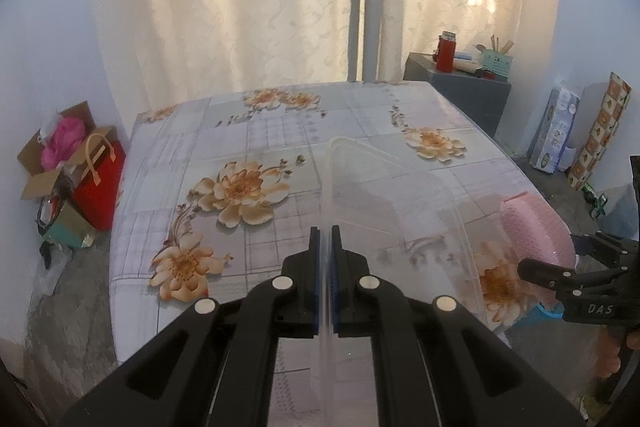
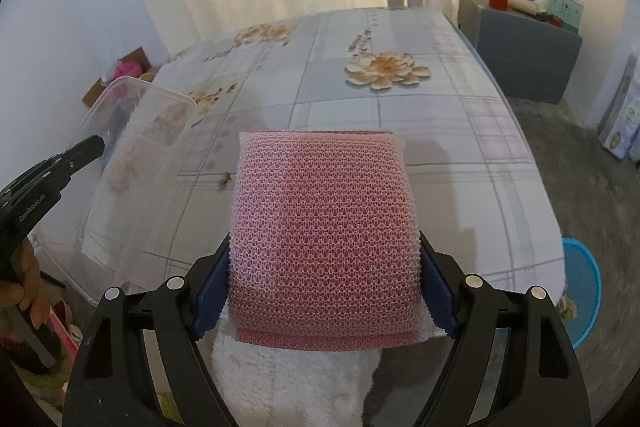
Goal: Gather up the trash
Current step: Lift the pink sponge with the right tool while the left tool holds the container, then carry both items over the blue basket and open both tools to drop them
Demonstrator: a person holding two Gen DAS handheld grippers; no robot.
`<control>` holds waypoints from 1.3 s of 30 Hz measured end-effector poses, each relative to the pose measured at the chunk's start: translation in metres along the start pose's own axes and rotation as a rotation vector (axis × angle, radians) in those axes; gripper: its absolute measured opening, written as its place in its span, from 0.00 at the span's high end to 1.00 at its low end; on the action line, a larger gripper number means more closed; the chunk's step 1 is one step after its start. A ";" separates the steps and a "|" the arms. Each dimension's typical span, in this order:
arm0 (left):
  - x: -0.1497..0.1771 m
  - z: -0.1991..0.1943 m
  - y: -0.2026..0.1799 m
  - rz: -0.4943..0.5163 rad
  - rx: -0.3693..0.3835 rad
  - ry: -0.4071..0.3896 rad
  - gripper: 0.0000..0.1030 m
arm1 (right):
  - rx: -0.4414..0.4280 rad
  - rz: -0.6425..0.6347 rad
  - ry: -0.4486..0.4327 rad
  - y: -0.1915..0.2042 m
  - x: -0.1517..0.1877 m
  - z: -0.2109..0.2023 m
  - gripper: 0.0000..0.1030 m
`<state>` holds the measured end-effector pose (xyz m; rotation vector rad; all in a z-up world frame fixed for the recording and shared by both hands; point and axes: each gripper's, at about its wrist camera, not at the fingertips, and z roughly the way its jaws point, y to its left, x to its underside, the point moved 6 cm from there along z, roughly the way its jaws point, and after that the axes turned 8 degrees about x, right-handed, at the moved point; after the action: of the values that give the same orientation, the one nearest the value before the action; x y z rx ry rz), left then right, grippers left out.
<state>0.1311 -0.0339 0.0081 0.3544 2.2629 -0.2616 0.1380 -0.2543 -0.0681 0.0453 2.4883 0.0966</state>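
Left fingers (image 1: 325,239) clench a clear plastic container's (image 1: 400,195) rim; right fingers (image 2: 325,291), spread wide, grasp a pink mesh sponge (image 2: 324,227); only the right view shows its weave.

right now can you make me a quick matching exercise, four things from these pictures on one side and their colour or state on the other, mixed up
Things:
1. container
2. sponge
3. flask
4. basin

States:
a. red, on the grey cabinet
b. clear, pinched at its rim by the left hand-held gripper
c. blue, on the floor
d. pink mesh, between the right hand-held gripper pads

Pairs: 1-b, 2-d, 3-a, 4-c
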 end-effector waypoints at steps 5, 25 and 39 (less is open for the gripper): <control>-0.006 -0.002 -0.023 0.042 0.015 -0.012 0.97 | 0.007 0.036 -0.024 -0.019 0.008 -0.014 0.26; -0.055 0.028 -0.209 0.228 0.391 0.024 0.96 | 0.282 0.502 -0.110 -0.244 0.095 -0.098 0.26; 0.001 0.173 -0.436 0.276 0.561 0.447 0.96 | 0.264 0.893 0.030 -0.373 0.188 -0.038 0.26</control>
<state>0.1048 -0.4948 -0.0738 1.1011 2.4989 -0.7336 -0.0380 -0.6175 -0.1818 1.2580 2.3027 0.1370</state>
